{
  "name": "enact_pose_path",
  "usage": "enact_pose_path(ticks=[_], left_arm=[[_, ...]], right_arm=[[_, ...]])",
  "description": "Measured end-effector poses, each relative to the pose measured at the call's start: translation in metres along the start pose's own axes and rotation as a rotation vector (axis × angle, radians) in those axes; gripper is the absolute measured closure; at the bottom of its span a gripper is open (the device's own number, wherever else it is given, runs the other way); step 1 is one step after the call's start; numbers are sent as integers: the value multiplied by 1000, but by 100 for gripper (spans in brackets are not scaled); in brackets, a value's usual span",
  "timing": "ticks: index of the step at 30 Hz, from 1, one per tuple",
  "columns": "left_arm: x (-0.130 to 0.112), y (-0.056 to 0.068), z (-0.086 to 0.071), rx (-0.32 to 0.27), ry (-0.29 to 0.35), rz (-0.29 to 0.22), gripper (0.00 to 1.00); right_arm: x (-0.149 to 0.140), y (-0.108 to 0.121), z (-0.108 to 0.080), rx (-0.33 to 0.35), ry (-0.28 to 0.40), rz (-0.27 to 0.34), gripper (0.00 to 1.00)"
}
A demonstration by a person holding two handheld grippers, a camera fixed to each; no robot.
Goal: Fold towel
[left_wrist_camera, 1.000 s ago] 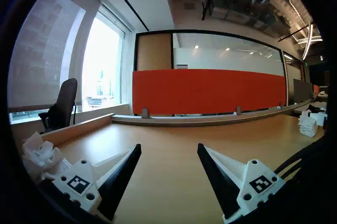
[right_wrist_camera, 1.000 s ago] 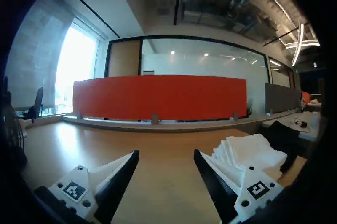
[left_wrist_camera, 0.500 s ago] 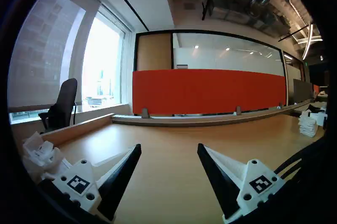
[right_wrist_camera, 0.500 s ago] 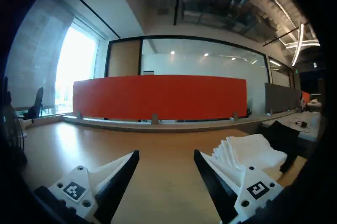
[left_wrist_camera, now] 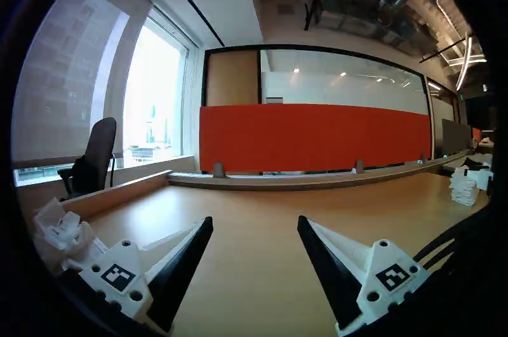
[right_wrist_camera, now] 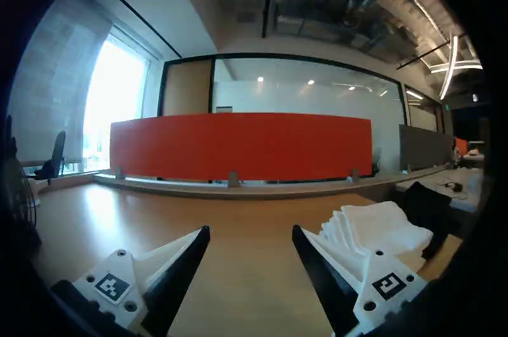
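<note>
A stack of folded white towels point(right_wrist_camera: 380, 229) lies on the wooden table point(right_wrist_camera: 254, 235) to the right, just beyond my right gripper's right finger. My right gripper point(right_wrist_camera: 251, 245) stands open low over the table with nothing between its fingers. In the left gripper view, my left gripper point(left_wrist_camera: 254, 235) is also open and empty over bare wood. The folded white stack point(left_wrist_camera: 463, 188) sits far off at the right edge there. A crumpled white cloth point(left_wrist_camera: 60, 229) lies at the left, beside the left finger.
An orange divider panel point(left_wrist_camera: 314, 137) runs along the table's far edge, with a raised wooden ledge point(left_wrist_camera: 120, 194) on the left side. A dark office chair point(left_wrist_camera: 92, 159) stands by the window. A black object point(right_wrist_camera: 428, 207) sits behind the towel stack.
</note>
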State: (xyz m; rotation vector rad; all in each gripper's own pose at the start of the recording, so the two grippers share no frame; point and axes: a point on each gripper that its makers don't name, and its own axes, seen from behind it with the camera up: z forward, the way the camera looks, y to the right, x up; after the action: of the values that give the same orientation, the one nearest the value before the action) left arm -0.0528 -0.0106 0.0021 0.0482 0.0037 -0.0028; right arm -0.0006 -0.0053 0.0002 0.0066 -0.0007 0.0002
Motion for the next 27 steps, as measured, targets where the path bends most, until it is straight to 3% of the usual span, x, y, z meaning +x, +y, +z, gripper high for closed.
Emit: enact_pose_path(ticks=[27], left_arm=[[1,3,1,-16,-1,-2,1]], right_arm=[[-1,0,0,0,0,0,0]])
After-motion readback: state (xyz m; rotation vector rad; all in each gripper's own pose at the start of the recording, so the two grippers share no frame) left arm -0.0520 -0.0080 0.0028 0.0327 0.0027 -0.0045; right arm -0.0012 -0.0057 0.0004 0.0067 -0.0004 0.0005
